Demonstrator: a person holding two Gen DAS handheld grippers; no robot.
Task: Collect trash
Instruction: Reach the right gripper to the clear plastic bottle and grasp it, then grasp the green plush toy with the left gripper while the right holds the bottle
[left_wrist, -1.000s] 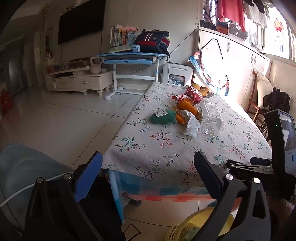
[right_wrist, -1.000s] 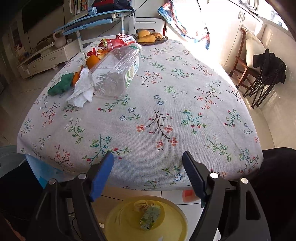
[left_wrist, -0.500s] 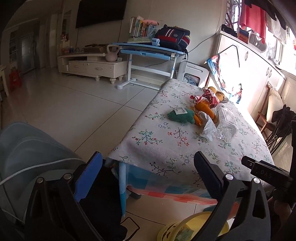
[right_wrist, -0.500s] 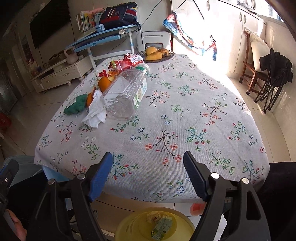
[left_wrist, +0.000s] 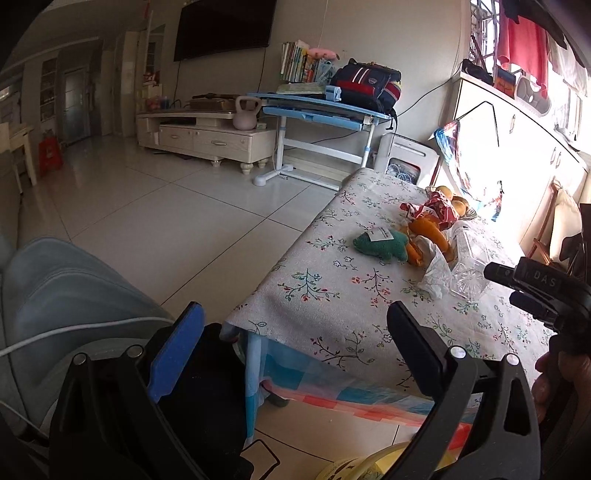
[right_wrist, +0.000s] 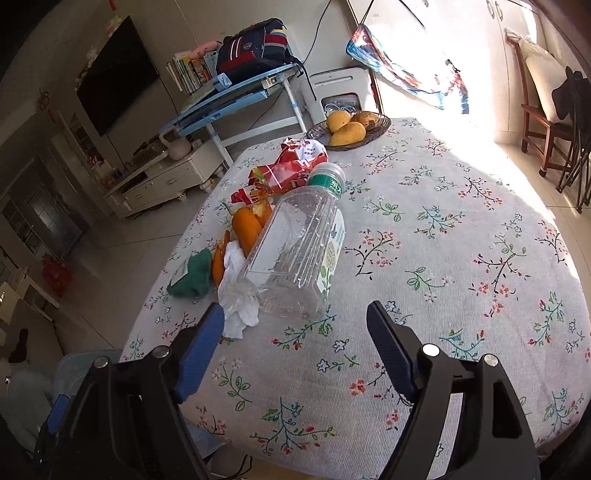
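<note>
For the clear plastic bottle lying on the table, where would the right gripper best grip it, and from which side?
Probably across the flat-sided body of the clear plastic bottle, near its base, coming from the near table edge. It lies on its side with the base toward the open right gripper and the green cap pointing away.

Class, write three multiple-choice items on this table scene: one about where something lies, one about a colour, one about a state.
1. Where does the white tissue lie?
A. against the base of the plastic bottle
B. in the fruit bowl
C. on the floor

2. What colour is the bottle's cap?
A. red
B. green
C. black

3. How is the right claw?
A. shut on the bottle
B. shut on the tissue
C. open, holding nothing

Key: 1 A, the tissue touches the bottle's near end; 2 B, the cap is green; 3 C, its fingers stand apart, nothing between them.
</note>
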